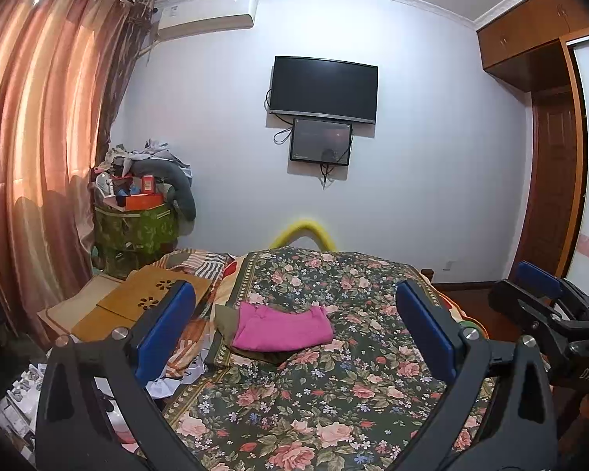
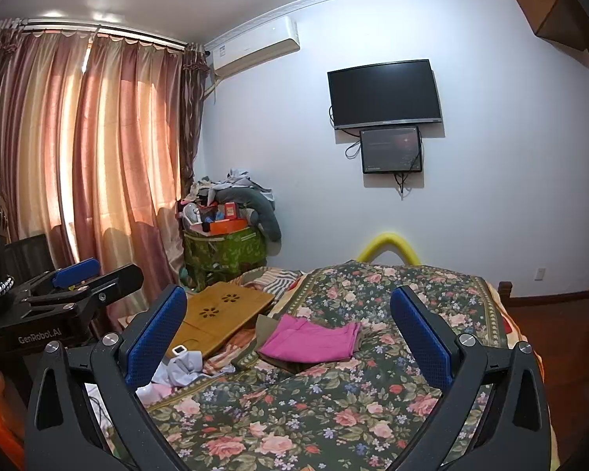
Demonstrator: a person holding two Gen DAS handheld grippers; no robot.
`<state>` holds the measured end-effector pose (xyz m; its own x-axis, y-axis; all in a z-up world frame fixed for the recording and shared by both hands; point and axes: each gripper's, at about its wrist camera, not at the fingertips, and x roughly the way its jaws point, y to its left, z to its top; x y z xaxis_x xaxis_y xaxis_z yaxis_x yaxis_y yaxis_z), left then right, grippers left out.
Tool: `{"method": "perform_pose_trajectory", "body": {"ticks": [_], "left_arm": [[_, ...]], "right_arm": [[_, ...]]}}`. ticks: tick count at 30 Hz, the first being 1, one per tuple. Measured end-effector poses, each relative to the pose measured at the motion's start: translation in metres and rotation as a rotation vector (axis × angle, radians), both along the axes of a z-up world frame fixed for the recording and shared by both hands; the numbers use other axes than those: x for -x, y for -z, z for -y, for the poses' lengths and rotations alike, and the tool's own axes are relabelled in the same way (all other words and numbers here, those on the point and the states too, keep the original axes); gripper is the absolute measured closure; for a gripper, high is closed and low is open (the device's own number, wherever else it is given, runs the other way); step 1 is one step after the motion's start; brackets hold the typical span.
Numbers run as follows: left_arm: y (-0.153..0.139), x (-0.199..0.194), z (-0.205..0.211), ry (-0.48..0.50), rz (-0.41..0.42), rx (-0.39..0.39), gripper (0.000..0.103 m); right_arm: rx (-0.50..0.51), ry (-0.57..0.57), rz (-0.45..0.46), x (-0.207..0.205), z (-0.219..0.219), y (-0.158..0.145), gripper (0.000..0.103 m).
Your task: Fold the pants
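Note:
Folded pink pants (image 1: 282, 330) (image 2: 312, 338) lie on an olive folded garment (image 1: 225, 320) (image 2: 266, 324) on the floral bedspread (image 1: 333, 400) (image 2: 333, 404). My left gripper (image 1: 294, 314) hovers above the bed, short of the pile, open with nothing between its blue pads (image 1: 165, 325). My right gripper (image 2: 290, 314) is likewise open and empty, held back from the pants. Each gripper shows in the other's view: the right one (image 1: 538, 294) at the right edge, the left one (image 2: 74, 278) at the left edge.
A wooden lap desk (image 1: 153, 294) (image 2: 220, 314) lies left of the pile. Loose cloth and papers (image 2: 176, 369) sit at the bed's left side. A heaped green box (image 1: 137, 219) stands in the corner by the curtains (image 1: 31, 157). A yellow bed rail (image 2: 388, 245) rises at the far end.

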<state>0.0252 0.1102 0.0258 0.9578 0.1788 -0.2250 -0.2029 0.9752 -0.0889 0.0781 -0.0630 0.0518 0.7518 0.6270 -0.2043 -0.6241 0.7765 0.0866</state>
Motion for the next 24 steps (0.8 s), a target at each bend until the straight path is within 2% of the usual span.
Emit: {"method": "perform_pose_trajectory", "body": {"ticks": [24], "left_arm": [[0.000, -0.008, 0.016, 0.069, -0.024, -0.023, 0.000]], "right_arm": [[-0.016, 0.038, -0.001, -0.001, 0.008, -0.001, 0.000]]}}
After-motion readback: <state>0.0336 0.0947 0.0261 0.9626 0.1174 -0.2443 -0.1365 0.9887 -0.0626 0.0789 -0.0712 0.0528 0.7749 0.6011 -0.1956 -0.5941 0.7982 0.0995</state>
